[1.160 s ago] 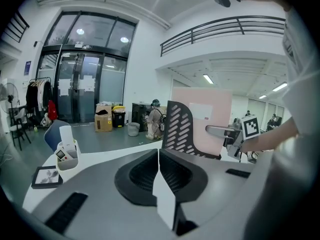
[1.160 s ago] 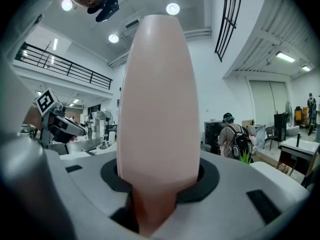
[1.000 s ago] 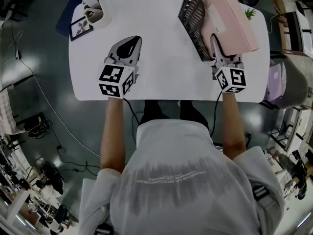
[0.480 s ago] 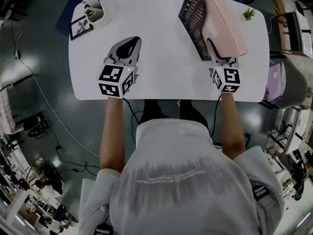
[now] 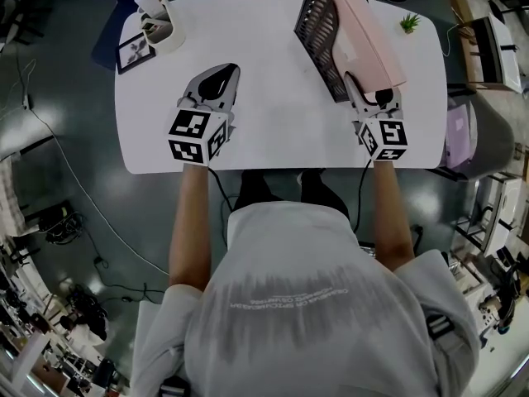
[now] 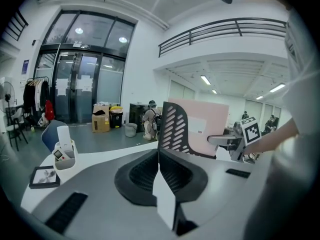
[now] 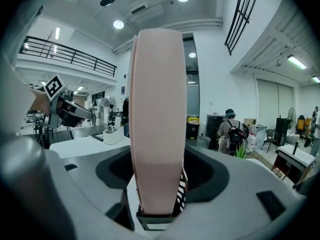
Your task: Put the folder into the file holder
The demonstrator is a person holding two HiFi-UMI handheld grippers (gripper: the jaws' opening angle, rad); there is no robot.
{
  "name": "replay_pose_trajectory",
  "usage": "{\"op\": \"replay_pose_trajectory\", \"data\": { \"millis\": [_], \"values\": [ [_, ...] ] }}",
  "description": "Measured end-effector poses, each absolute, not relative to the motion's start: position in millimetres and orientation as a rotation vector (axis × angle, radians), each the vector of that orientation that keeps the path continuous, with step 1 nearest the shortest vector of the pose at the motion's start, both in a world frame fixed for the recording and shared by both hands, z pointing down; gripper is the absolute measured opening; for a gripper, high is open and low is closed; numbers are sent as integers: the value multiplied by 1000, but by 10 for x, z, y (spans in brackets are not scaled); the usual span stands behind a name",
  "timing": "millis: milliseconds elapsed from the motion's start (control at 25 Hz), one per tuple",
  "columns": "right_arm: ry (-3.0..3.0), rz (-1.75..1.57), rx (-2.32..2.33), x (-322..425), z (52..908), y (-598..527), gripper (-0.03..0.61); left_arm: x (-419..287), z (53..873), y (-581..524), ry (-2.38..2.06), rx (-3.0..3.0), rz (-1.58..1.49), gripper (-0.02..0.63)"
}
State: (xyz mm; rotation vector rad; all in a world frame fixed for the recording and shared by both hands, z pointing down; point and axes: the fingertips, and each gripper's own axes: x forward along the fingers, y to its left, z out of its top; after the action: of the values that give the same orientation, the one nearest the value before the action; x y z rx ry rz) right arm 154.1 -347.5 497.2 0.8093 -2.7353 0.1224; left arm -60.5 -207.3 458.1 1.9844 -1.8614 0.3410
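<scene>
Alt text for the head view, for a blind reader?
A pink folder stands in a black file holder on a white table, its near end between the fingers of the right gripper, which have just been opening. The left gripper is shut.

The table (image 5: 273, 81) has a smooth white top with a matt finish. On the table, the pink folder (image 5: 364, 31) looks smooth and matt, plastic or card. The black file holder (image 5: 318, 33) around it is slotted sheet, matt, seemingly metal. Around the table, the dark floor (image 5: 74, 139) is glossy with reflections. The shirt (image 5: 314, 304) is grey cloth.
</scene>
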Motion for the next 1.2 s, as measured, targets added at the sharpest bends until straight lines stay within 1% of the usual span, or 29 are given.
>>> {"op": "replay_pose_trajectory", "data": {
  "millis": [360, 520, 560, 640, 720, 800, 960, 1200],
  "values": [
    [-2751, 12, 941, 2001, 4451, -3323, 288, -436, 4234, -2302, -1834, 2127, 291, 21],
    [-2772, -95, 1026, 2248, 4034, -3273, 274, -331, 4030, -2447, -1817, 2206, 258, 20],
    [-2774, -115, 1055, 2312, 3925, -3273, 260, -301, 3979, -2486, -1813, 2224, 250, 21],
    [-2756, -135, 1132, 2450, 3741, -3303, 208, -238, 3881, -2562, -1803, 2259, 238, 20],
    [-2708, -123, 1232, 2597, 3618, -3363, 118, -170, 3791, -2630, -1792, 2293, 233, 20],
    [-2669, -73, 1315, 2733, 3537, -3413, 62, -92, 3709, -2690, -1780, 2329, 235, 20],
    [-2636, -27, 1396, 2909, 3338, -3431, 36, 66, 3544, -2780, -1768, 2394, 242, 20],
    [-2636, -15, 1452, 3035, 3036, -3448, 25, 239, 3268, -2899, -1750, 2488, 215, 20]
  ]
}}
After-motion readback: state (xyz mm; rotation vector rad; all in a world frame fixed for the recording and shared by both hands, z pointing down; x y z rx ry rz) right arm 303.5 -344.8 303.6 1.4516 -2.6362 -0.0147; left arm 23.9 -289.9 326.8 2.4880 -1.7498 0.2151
